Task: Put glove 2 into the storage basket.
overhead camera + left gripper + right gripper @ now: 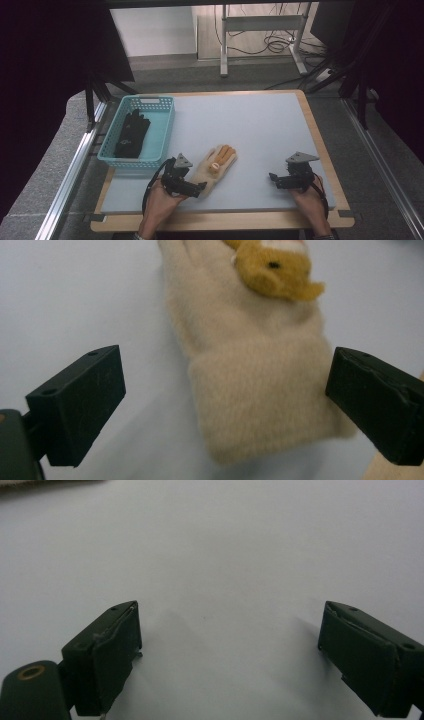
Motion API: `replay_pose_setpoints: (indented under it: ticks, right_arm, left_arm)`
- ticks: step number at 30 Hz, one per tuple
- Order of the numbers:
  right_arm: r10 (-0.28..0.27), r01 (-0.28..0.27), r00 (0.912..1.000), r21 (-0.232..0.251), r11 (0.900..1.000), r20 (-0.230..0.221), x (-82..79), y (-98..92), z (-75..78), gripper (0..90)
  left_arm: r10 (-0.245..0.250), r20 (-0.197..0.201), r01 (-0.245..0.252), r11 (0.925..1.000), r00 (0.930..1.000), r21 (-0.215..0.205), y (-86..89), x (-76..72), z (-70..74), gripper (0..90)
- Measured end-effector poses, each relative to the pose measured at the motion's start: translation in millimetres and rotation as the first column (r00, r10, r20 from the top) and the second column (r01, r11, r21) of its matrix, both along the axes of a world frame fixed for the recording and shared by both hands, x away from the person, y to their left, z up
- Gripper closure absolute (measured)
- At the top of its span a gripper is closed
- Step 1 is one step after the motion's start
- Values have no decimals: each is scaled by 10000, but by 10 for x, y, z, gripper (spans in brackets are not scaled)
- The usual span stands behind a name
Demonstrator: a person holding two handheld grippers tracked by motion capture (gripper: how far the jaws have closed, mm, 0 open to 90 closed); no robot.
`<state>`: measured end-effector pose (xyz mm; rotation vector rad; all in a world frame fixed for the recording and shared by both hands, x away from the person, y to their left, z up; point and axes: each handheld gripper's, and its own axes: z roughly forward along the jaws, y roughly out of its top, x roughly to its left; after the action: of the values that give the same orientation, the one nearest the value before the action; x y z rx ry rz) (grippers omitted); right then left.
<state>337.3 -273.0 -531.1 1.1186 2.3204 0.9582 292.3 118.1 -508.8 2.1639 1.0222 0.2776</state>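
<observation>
A beige knitted glove with orange fingertips and a small bear patch lies flat on the pale mat, fingers pointing away from me. My left gripper is at its cuff. In the left gripper view the left gripper stands wide open, with the glove's cuff lying between the two jaws and apart from both. My right gripper rests low near the front right of the mat. In the right gripper view the right gripper is open over bare mat.
A light blue plastic basket sits at the mat's left edge with a black glove inside. The mat lies on a wooden table. Metal rails run along both sides, and desk legs and cables stand on the floor behind.
</observation>
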Motion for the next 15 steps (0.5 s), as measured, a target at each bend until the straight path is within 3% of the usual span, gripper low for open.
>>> replay_pose_setpoints:
  ticks: [10, 15]
  right_arm:
    - [3, -3, 10000, 3, 10000, 4, 0, 0, 0, 98]
    - [3, -3, 10000, 2, 10000, 6, 0, -1, 0, 98]
  left_arm:
    - [-245, -235, 251, 9994, 9994, 249, -289, 173, -14, 39]
    - [-66, -320, 84, 9985, 9995, 547, -403, 242, -78, 39]
